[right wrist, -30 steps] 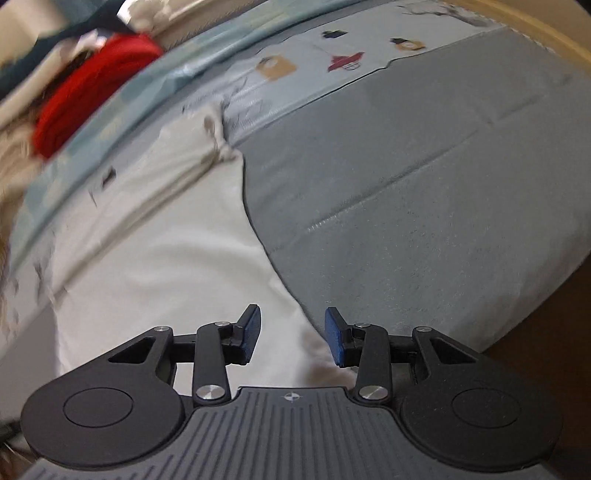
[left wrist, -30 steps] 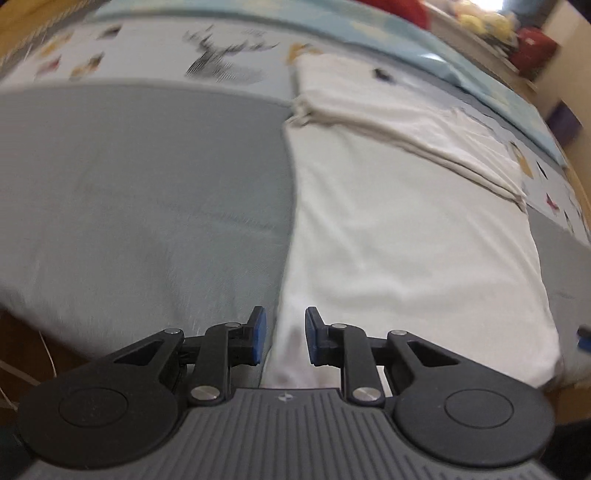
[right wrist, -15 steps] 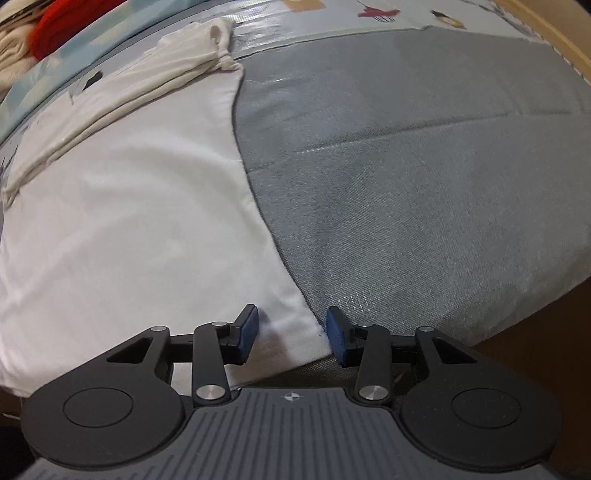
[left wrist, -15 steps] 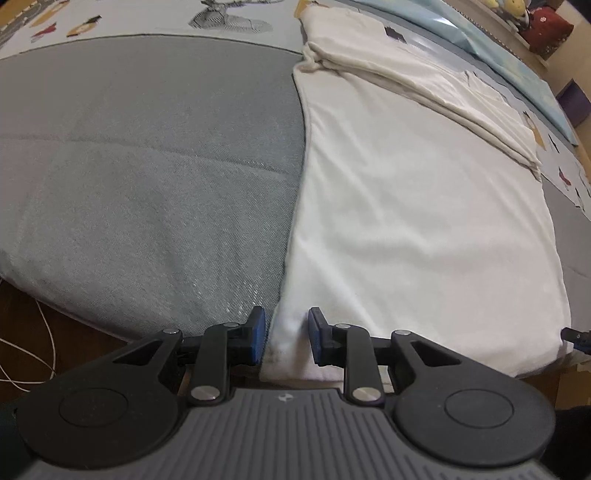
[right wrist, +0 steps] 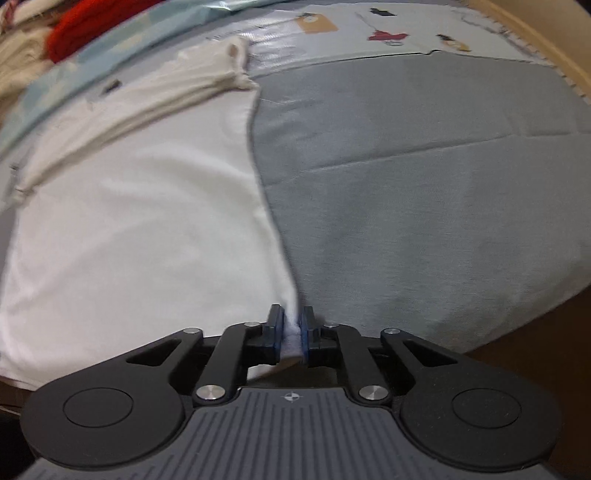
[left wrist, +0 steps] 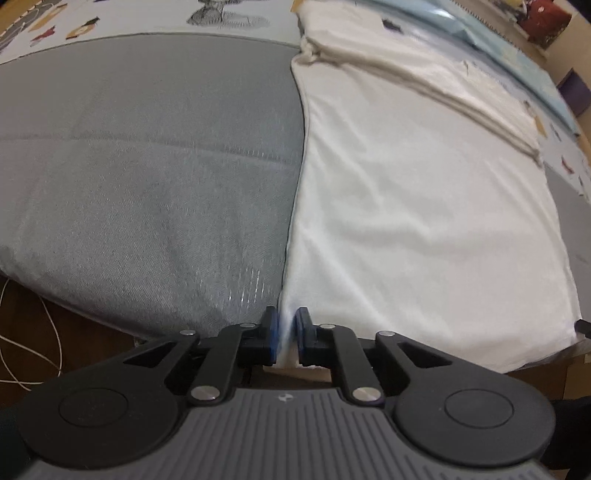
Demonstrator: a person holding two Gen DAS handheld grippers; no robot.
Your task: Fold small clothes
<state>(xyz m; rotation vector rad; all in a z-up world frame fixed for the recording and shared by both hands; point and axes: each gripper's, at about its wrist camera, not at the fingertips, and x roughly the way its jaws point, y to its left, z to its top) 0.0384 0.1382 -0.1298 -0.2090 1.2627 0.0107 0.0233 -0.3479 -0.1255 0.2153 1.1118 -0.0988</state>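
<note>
Left wrist view: left gripper closing on the white shirt hem corner; right gripper closing on the opposite corner; lift both corners evenly, keeping the hem taut.

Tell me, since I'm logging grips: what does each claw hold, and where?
Both close on the white garment: left claw on its near left corner, right claw on its near right corner.

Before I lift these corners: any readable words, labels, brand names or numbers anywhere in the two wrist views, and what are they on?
No readable text in either view.
Small dark tag on the white folded garment: too small and blurred to read.
Cartoon prints on the pale printed bed sheet: pictures only; any lettering too blurred.
Small emblem on the grey ribbed gripper body: a symbol, no letters.
</note>
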